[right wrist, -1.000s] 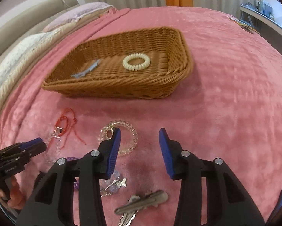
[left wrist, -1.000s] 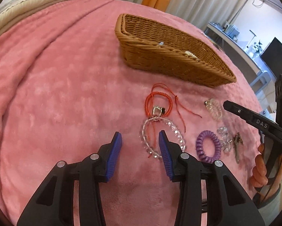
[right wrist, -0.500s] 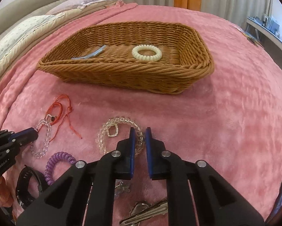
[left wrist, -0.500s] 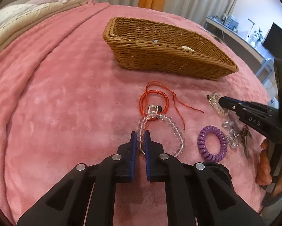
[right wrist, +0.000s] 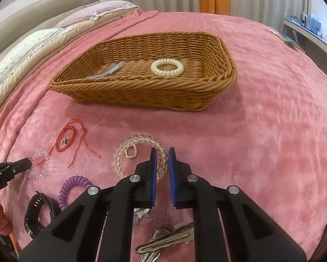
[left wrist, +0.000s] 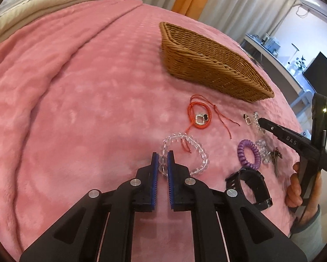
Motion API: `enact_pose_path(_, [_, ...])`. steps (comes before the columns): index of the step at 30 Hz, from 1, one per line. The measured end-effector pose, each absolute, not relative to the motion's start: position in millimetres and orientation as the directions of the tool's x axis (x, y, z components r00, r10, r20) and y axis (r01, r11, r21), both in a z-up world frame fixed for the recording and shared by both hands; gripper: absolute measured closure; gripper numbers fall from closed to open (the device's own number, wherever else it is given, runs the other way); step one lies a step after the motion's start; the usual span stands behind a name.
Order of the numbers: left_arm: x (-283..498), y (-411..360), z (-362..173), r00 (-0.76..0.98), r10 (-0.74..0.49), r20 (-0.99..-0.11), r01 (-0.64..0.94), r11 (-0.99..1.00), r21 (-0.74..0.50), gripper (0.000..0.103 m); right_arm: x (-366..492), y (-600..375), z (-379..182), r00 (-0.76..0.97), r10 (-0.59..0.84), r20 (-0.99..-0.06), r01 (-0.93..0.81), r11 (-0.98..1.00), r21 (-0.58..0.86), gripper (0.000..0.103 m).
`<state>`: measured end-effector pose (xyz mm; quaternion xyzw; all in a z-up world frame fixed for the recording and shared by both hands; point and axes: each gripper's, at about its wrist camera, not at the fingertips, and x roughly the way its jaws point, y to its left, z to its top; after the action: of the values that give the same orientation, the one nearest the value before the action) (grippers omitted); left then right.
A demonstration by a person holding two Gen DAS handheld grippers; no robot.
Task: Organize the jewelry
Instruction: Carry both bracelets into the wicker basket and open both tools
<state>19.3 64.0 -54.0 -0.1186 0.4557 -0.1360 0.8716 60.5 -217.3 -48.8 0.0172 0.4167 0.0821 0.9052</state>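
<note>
My left gripper (left wrist: 162, 156) is shut on the near side of a clear round-bead bracelet (left wrist: 194, 145) that lies on the pink blanket; it also shows in the right wrist view (right wrist: 40, 167). My right gripper (right wrist: 162, 152) is shut on the right side of a clear crystal bracelet with a square charm (right wrist: 128, 150), also seen in the left wrist view (left wrist: 255, 122). A wicker basket (right wrist: 141, 89) stands beyond, holding a white coil hair tie (right wrist: 166, 67) and a blue clip (right wrist: 110, 72).
On the blanket lie a red cord bracelet (left wrist: 199, 118), a purple coil hair tie (left wrist: 248, 156), a black watch (left wrist: 248, 184), a butterfly charm (right wrist: 142, 214) and keys (right wrist: 165, 240). Pillows (right wrist: 21, 50) lie at the left, a desk (left wrist: 279, 59) at the right.
Both grippers went from open to shut: the left on the round-bead bracelet, the right on the crystal bracelet. The round-bead bracelet has come away from the red cord bracelet.
</note>
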Motion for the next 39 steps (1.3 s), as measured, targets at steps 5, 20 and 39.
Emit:
enact_pose_path(5, [20.5, 56.0, -55.4, 0.545, -0.3, -0.783, 0.136, 0.953, -0.271, 0.094, 62.0, -212.8, -51.4, 0.632, 0.15, -0.76, -0.132, 0.988, 0.085, 0.094])
enact_pose_path(20, [5.4, 30.9, -34.8, 0.637, -0.263, -0.724, 0.234, 0.962, -0.143, 0.097, 49.6, -217.4, -37.1, 0.672, 0.2, -0.713, -0.16, 0.979, 0.124, 0.094])
enact_pose_path(39, [91.2, -27.2, 104.2, 0.724, -0.527, -0.445, 0.485, 0.847, -0.215, 0.097, 83.7, -226.8, 79.7, 0.809, 0.2, -0.552, -0.166, 0.98, 0.112, 0.094])
